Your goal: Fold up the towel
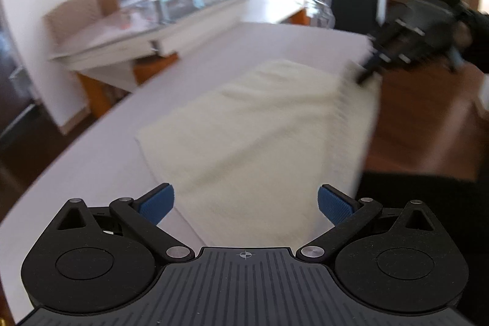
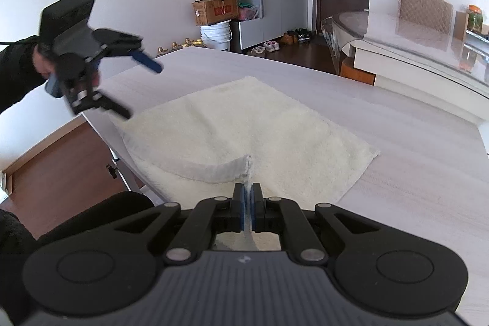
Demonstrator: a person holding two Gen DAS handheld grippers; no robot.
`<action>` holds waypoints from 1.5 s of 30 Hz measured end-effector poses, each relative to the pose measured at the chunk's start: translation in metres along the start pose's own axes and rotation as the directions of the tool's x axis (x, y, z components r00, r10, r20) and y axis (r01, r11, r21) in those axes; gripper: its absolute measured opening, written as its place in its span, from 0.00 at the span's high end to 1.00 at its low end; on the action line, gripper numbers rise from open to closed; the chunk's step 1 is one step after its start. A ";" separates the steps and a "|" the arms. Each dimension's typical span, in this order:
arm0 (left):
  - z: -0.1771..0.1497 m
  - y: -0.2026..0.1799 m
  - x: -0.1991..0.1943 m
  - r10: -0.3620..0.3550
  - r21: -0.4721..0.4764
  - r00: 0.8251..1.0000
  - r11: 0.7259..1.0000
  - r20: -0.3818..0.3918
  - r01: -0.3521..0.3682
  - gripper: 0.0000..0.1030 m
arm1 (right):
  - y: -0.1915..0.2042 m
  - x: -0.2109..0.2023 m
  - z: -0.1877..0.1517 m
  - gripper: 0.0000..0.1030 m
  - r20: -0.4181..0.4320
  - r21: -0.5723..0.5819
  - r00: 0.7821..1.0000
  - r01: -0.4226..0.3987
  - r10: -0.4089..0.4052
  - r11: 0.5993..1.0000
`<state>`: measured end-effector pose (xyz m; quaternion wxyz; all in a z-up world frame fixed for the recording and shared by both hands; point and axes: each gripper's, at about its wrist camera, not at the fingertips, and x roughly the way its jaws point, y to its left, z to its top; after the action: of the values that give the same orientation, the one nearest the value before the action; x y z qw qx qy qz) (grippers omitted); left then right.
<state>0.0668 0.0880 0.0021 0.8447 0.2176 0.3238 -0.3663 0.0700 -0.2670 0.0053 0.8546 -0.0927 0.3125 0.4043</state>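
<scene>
Cream towel (image 2: 244,124) lies on the table (image 2: 397,142) — right gripper (image 2: 248,197) pinches its hem, left gripper (image 1: 244,203) spread wide above it.

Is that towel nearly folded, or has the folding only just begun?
Only just begun. The cream towel lies mostly flat on the table. The right gripper has its jaws shut on a lifted near corner; the left gripper is open, holding nothing. The whole fold remains.

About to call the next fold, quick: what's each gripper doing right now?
Left gripper: open, fingers spread wide, holding nothing, above the towel.
Right gripper: shut on the towel's lifted edge, near the table edge.
</scene>
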 end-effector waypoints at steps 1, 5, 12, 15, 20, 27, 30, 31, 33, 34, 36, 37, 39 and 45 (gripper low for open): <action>-0.005 -0.005 -0.001 -0.018 0.017 1.000 1.000 -0.010 0.019 0.01 | 0.001 -0.001 0.000 0.95 -0.001 -0.002 1.000 0.001 -0.001 1.000; -0.012 -0.017 0.007 -0.037 0.082 0.998 0.996 -0.050 0.041 0.01 | 0.007 -0.002 0.000 0.95 -0.012 -0.007 1.000 0.008 -0.008 1.000; -0.027 -0.016 -0.001 -0.056 0.080 0.995 0.995 -0.082 0.063 0.37 | 0.008 0.004 -0.001 0.95 -0.034 -0.001 0.999 0.019 -0.019 1.000; -0.029 -0.016 -0.006 -0.043 0.109 0.995 0.993 -0.085 0.052 0.38 | 0.008 0.004 -0.001 0.95 -0.040 0.004 0.999 0.019 -0.018 1.000; -0.032 -0.018 -0.011 -0.025 0.157 0.993 0.987 -0.114 0.043 0.47 | 0.008 0.004 0.001 0.95 -0.040 0.004 0.999 0.018 -0.018 1.000; -0.032 -0.013 -0.012 -0.064 0.143 0.990 0.986 -0.126 0.082 0.58 | 0.008 0.006 0.002 0.94 -0.045 0.004 0.999 0.019 -0.019 1.000; -0.031 -0.012 -0.013 -0.063 0.152 0.991 0.985 -0.120 0.081 0.55 | 0.006 0.006 0.003 0.94 -0.036 0.016 0.999 0.018 -0.018 1.000; -0.031 -0.013 -0.014 -0.059 0.160 0.991 0.984 -0.117 0.078 0.54 | 0.004 0.005 0.004 0.94 -0.025 0.029 1.000 0.016 -0.016 0.999; -0.030 -0.013 -0.013 -0.055 0.167 0.991 0.983 -0.119 0.074 0.51 | 0.002 0.003 0.005 0.94 -0.014 0.043 1.000 0.025 -0.025 0.999; -0.030 -0.014 -0.013 -0.053 0.170 0.992 0.983 -0.118 0.073 0.51 | 0.001 0.003 0.006 0.94 -0.012 0.047 0.999 0.033 -0.033 0.998; -0.030 -0.014 -0.014 -0.056 0.170 0.992 0.983 -0.111 0.074 0.51 | -0.001 0.003 0.006 0.94 -0.007 0.054 0.999 0.045 -0.045 0.998; -0.029 -0.013 -0.015 -0.059 0.167 0.993 0.983 -0.106 0.076 0.52 | -0.001 0.004 0.006 0.94 -0.006 0.058 0.999 0.045 -0.045 0.997; -0.028 -0.012 -0.017 -0.066 0.160 0.993 0.984 -0.098 0.081 0.52 | -0.002 0.004 0.006 0.94 -0.005 0.062 0.999 0.048 -0.048 0.997; -0.027 -0.008 -0.013 -0.097 0.139 0.989 0.984 -0.113 0.112 0.80 | -0.001 0.007 0.002 0.94 -0.020 0.067 1.000 0.002 -0.001 0.998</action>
<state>0.0431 0.1052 -0.0079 0.7878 0.2805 0.3516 -0.4207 0.0754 -0.2622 0.0027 0.8544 -0.0684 0.3341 0.3920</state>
